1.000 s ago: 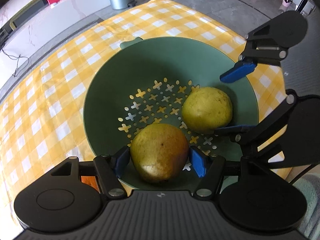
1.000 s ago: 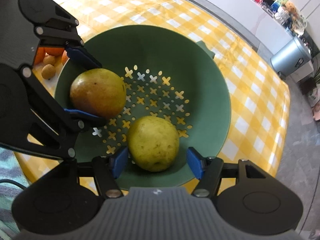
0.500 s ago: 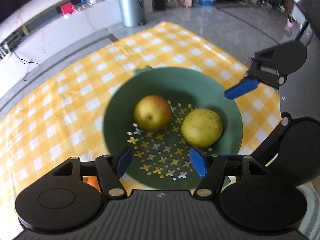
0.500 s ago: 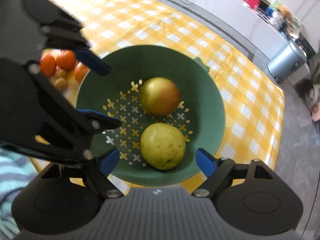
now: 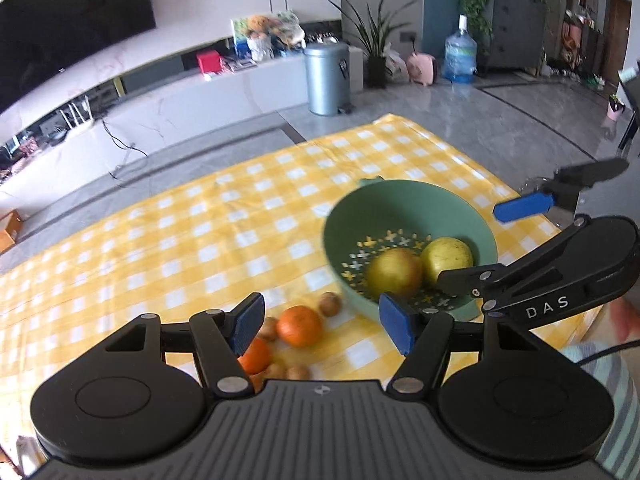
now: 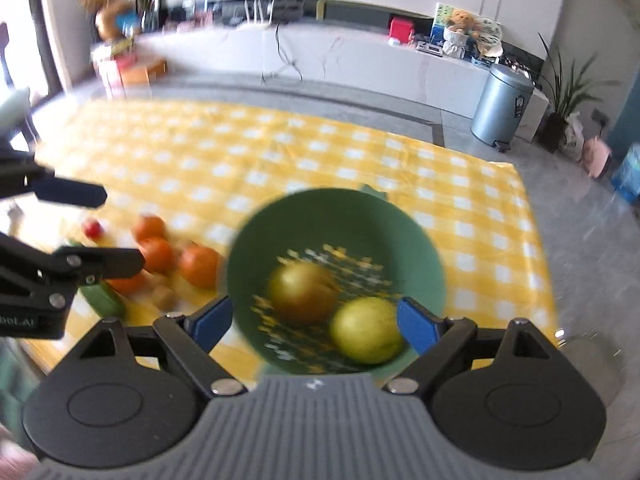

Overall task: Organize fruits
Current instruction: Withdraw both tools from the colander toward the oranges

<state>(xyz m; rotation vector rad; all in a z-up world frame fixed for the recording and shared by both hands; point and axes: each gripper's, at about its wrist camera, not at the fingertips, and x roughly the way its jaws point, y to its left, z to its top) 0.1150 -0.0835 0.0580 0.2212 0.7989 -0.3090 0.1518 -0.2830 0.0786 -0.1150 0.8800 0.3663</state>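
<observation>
A green strainer bowl point(image 5: 404, 208) stands on the yellow checked tablecloth point(image 5: 180, 240) and holds two yellow-green pears point(image 5: 394, 272) point(image 5: 448, 256). It also shows in the right wrist view point(image 6: 360, 224) with both pears point(image 6: 302, 292) point(image 6: 368, 330). My left gripper point(image 5: 322, 322) is open and empty, raised above oranges point(image 5: 300, 326) and small brown fruits point(image 5: 330, 304) left of the bowl. My right gripper point(image 6: 314, 322) is open and empty, raised over the bowl's near rim.
In the right wrist view, several oranges point(image 6: 200, 266), a small red fruit point(image 6: 93, 229) and a green vegetable point(image 6: 102, 298) lie left of the bowl. The table's right edge drops to grey floor. A metal bin point(image 5: 326, 80) stands beyond the table.
Both grippers have let go of the pears, which now lie in the bowl, opened wide, and lifted up and back. The left gripper has swung left toward the oranges.
</observation>
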